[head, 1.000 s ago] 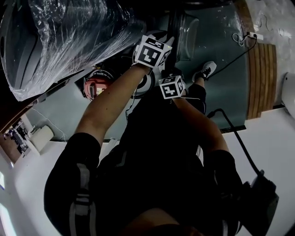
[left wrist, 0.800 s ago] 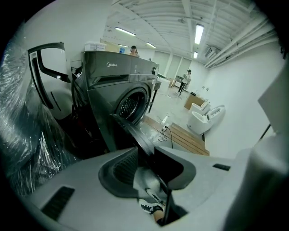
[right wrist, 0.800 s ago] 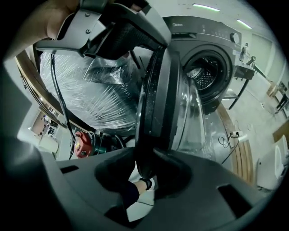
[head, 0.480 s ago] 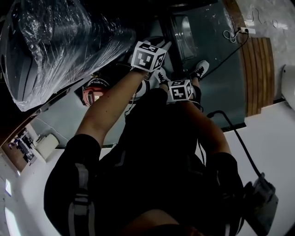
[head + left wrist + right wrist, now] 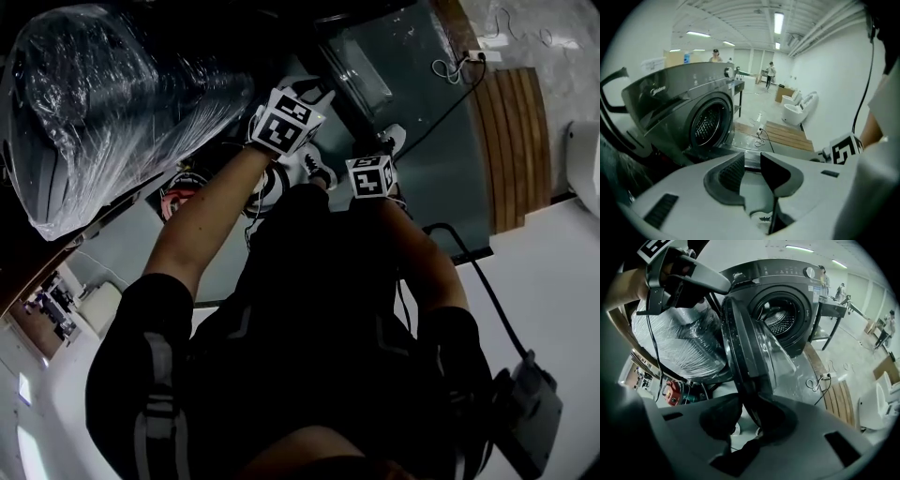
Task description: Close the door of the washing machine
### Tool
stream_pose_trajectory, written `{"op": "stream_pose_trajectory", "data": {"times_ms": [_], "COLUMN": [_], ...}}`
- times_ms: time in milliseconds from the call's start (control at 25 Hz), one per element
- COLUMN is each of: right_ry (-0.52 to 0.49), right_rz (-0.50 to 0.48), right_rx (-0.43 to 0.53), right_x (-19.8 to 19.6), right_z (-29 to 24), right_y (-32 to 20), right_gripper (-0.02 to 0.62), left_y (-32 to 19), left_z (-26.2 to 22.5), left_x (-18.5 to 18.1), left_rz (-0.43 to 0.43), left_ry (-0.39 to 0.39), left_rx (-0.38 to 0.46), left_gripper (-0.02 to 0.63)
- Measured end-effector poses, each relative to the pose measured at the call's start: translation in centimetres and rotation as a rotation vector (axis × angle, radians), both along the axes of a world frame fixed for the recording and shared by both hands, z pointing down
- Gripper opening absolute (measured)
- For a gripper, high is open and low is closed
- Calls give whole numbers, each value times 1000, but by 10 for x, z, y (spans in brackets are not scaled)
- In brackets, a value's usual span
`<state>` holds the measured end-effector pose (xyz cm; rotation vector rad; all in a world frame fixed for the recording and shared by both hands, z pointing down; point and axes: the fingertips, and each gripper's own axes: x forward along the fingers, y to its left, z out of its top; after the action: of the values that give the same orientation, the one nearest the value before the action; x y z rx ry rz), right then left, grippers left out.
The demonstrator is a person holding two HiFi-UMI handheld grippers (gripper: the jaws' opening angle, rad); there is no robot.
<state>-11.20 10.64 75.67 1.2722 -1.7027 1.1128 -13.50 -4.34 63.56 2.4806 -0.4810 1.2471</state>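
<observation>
The dark grey washing machine point(image 5: 787, 282) point(image 5: 670, 103) has its round drum open. Its glass door point(image 5: 750, 348) point(image 5: 361, 70) stands swung out, edge-on in the right gripper view. My right gripper point(image 5: 747, 408) has the door's lower rim between its pads; its jaws have just been closing and now press on that rim. In the head view only its marker cube point(image 5: 370, 176) shows. My left gripper point(image 5: 752, 164) point(image 5: 314, 89) hovers by the door's upper edge, jaws apart with nothing between them. It also appears at the top left of the right gripper view point(image 5: 693, 280).
A bulky plastic-wrapped object point(image 5: 103, 103) point(image 5: 670, 338) stands left of the machine. A red device point(image 5: 178, 197) lies on the floor below it. Wooden boards point(image 5: 511, 141) with a cable and power strip point(image 5: 469, 56) lie to the right. A table point(image 5: 832, 310) stands behind the machine.
In the head view the left cube has drifted left and up and the right cube to the right. The door glass has shifted upward in the picture.
</observation>
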Motion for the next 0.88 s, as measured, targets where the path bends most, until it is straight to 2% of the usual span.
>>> {"op": "stream_pose_trajectory", "data": {"times_ms": [200,360,480,560,720,880], "right_ry": [-28,-33,-57,-56,-62,-77], "right_rz": [64,72,78,60,32,24], "right_rx": [-17,-15,-17,-17,-9,5], "right_x": [35,61,77,87,107,131], "right_z": [1,0,1,2,3,3], "right_y": [-12,-23,-29,-34,-47,-60], "right_gripper": [117,123,132,133,138,147], "left_y": [-1,-2,7,7,1,-3], "left_z": [9,8,12,14,15,19], "left_x": [23,41,51,56,70,85], "left_rz": [241,505,697,773,896,959], "left_ry": [-100,-182,-232,-266,-341,-403], "left_rx": [83,185,190,198,279,314], "left_gripper": [107,110,110,110,110,107]}}
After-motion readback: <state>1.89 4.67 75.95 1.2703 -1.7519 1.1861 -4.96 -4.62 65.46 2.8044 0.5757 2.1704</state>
